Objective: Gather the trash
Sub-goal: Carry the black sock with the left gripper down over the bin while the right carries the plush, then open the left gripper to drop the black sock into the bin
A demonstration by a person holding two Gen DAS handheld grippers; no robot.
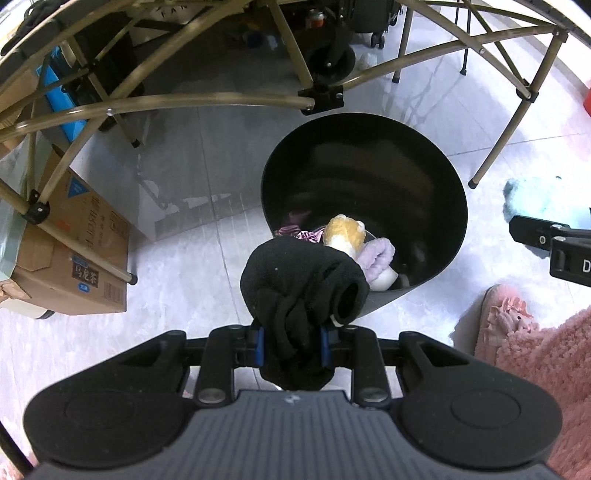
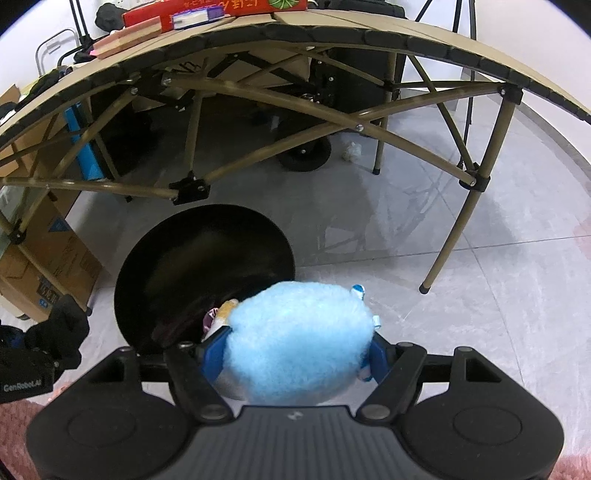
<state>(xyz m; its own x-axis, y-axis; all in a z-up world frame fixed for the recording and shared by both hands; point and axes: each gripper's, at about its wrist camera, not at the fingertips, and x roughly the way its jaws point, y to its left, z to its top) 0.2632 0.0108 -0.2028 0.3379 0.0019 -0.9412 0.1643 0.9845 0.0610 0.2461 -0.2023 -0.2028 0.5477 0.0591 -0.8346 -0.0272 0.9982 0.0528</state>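
**Both tools loaded above the black bin**

The left tool is pressed together on a bunched black knitted cloth, its blue pads pinching the fabric from both sides; the bundle bulges out above the fingers and hangs over the near rim of the bin. The right tool stands wider, its blue pads clamped against the flanks of a fluffy light-blue plush ball, which fills the gap between them and also sits over the near edge of the bin.

Just beyond both tools, a round black plastic bin stands on the pale grey tiled floor. Inside it lie a yellow-and-white soft item, a lilac fuzzy piece touching it, and some shiny purple wrapping beside them.

To the right in the left wrist view, a pink fluffy slipper rests on the floor next to pink fleece.

Behind the bin rises a folding frame of olive metal tubes carrying a slatted beige tabletop. A red flat box lies on that tabletop. Brown cardboard boxes sit on the floor at the left, under the frame.
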